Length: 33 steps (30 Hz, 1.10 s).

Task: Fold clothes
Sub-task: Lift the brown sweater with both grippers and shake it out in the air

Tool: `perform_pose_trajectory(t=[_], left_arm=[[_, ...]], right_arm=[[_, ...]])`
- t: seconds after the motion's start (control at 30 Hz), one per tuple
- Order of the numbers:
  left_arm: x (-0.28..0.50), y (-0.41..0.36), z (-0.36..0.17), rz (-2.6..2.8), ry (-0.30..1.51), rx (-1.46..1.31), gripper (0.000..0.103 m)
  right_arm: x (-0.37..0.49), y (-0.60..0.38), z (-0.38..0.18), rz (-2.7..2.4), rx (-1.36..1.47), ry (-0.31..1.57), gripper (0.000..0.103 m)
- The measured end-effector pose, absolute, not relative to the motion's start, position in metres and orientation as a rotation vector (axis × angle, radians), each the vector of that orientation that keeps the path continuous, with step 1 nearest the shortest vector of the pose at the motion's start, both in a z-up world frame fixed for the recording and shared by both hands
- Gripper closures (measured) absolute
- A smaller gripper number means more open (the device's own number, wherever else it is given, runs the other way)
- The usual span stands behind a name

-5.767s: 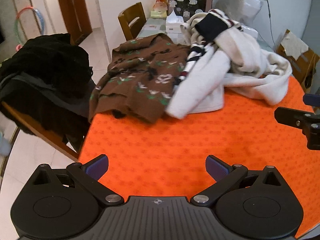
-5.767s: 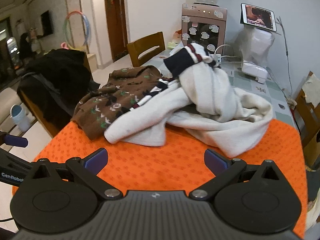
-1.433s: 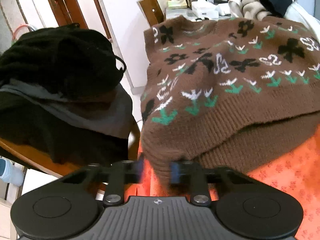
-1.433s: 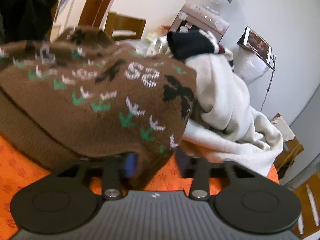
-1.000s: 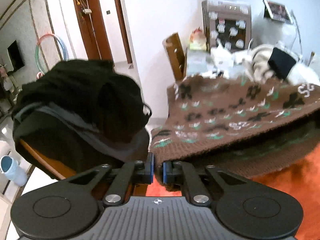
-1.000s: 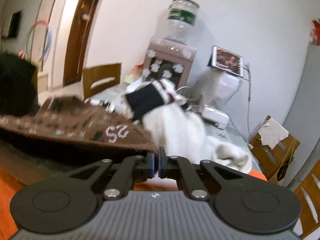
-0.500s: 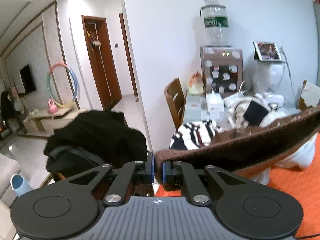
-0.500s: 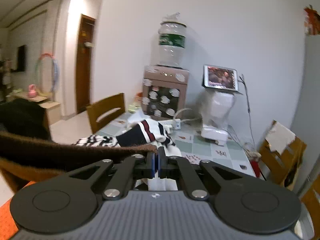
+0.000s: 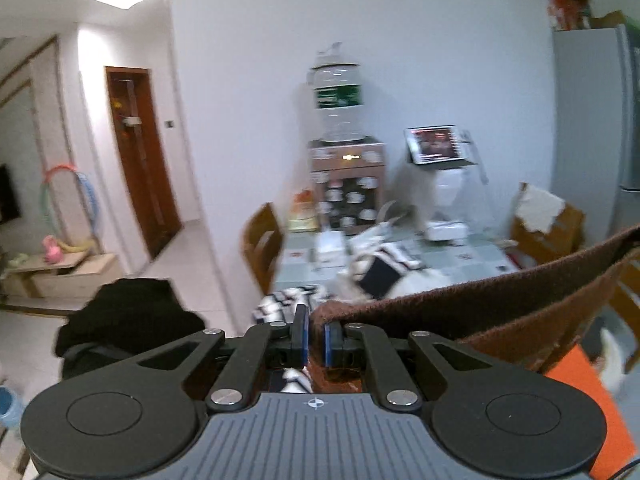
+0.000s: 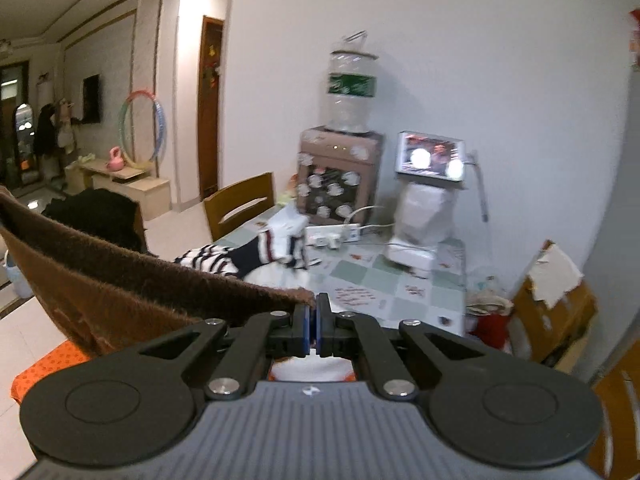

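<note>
- In the left wrist view the sweater [image 9: 500, 308] runs from the left gripper [image 9: 316, 338] out toward 3 o'clock, above the table [image 9: 472, 254].
- In the right wrist view it runs from the right gripper [image 10: 313, 330] toward 9 o'clock.
- Striped garment [image 10: 244, 258] lies on the table, behind the sweater edge.
- Water dispenser [image 10: 340, 172] stands at 12 o'clock behind the table; tablet [image 10: 431, 156] just right of it.
- Chair [image 10: 240, 210] at the table's left, toward 11 o'clock.

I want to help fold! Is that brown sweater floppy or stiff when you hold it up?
Probably floppy: the brown sweater sags in a curve between the left gripper and the right gripper, whose jaws pinch its edge. It looks thick and fuzzy, so likely a bit heavy and not slippery.
</note>
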<state>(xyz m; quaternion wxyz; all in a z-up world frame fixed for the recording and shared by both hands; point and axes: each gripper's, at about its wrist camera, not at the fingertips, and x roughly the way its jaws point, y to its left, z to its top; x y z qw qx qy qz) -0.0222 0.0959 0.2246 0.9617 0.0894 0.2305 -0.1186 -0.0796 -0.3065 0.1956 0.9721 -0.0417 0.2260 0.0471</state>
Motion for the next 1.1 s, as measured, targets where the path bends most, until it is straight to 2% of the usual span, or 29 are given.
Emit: perform_pose_trajectory(t=[0.37, 0.67, 0.87, 1.1], left_arm=[[0.032, 0.024, 0.228, -0.417, 0.434, 0.188, 0.094], [0.01, 0.028, 0.223, -0.472, 0.4, 0.177, 0.094], [-0.037, 0.055, 0.157, -0.472, 0.473, 0.2, 0.094], [-0.108, 0.08, 0.045, -0.445, 0.665, 0.31, 0.094]], right_arm=[[-0.119, -0.374, 0.213, -0.112, -0.094, 0.447, 0.1], [-0.147, -0.376, 0.215, -0.209, -0.095, 0.412, 0.1], [-0.184, -0.347, 0.167, -0.244, -0.06, 0.465, 0.1], [-0.236, -0.311, 0.069, -0.315, 0.093, 0.674, 0.1]])
